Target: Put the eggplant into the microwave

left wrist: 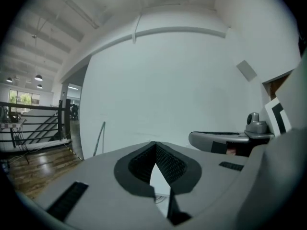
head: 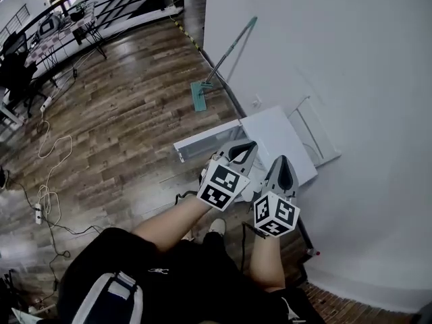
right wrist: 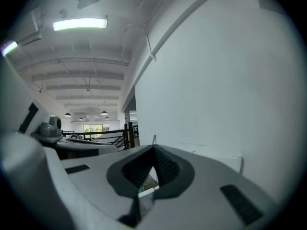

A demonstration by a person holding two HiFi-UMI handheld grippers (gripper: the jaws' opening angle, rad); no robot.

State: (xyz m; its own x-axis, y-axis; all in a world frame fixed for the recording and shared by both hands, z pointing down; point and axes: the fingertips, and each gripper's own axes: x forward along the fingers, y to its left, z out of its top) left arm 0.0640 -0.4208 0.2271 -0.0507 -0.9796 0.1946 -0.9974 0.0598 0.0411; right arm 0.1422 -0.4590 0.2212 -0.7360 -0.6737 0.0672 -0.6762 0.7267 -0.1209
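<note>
Two devices are shown raised side by side: the left gripper (head: 244, 148) and the right gripper (head: 283, 165), above a white unit (head: 287, 130) against the wall (head: 337, 59). Both pairs of jaws are together, empty. The eggplant cannot be located in any view.

Left gripper (head: 244, 146), frame centre: light grey moulded shell carrying a cube (head: 223, 184) faced with black-and-white square markers. Right gripper (head: 283, 162), just right of it: same grey shell, with a like marker cube (head: 275, 214). In both gripper views the shell shows dark rectangular slots and a dark recess lined with black ribbed pads (left wrist: 168, 164). The person wears black clothing (head: 169, 275), lower centre. A white-edged grey strap (head: 91, 295) sits lower left. One white shoe (head: 217, 226) shows.
</note>
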